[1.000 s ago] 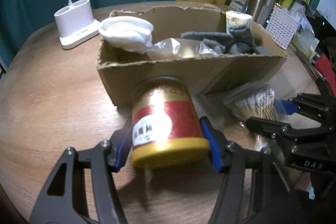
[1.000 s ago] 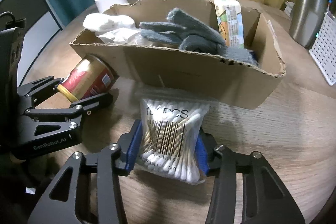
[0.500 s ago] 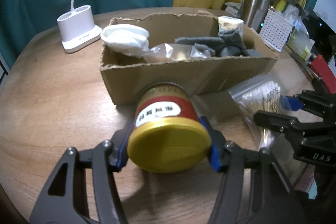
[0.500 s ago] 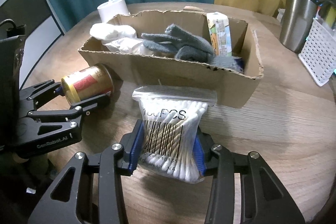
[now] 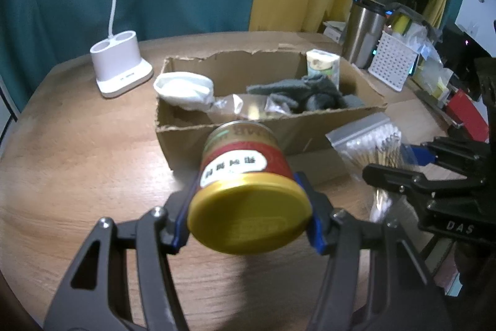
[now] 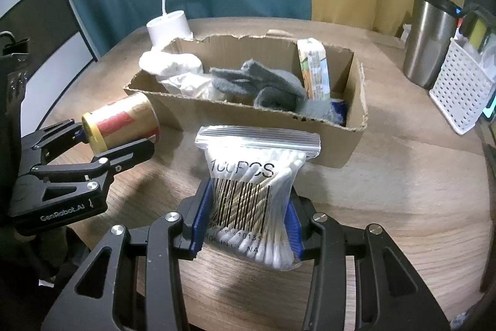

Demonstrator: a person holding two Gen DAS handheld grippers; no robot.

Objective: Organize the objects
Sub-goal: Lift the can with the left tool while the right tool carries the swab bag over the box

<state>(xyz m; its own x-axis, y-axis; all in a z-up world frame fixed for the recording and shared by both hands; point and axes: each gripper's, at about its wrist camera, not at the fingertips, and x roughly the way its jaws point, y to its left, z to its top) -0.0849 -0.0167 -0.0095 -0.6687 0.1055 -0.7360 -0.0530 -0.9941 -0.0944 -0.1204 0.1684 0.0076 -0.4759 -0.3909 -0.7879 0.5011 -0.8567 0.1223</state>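
Note:
My left gripper (image 5: 248,207) is shut on a red and gold can (image 5: 245,172) with a yellow lid, held on its side above the table, in front of the cardboard box (image 5: 288,135). The can also shows in the right wrist view (image 6: 121,123). My right gripper (image 6: 248,219) is shut on a zip bag of cotton swabs (image 6: 254,185), lifted in front of the box (image 6: 248,120). The box holds a white cloth (image 5: 184,90), grey gloves (image 6: 263,82), crinkled plastic and a small carton (image 6: 313,70).
A white lamp base (image 5: 119,64) stands on the round wooden table (image 5: 77,163) behind the box on the left. A steel tumbler (image 6: 429,39) and a white perforated basket (image 6: 458,86) stand at the right, with clutter beyond.
Both grippers have risen and drawn back from the box with their loads. The can has tipped so its yellow lid faces the left camera.

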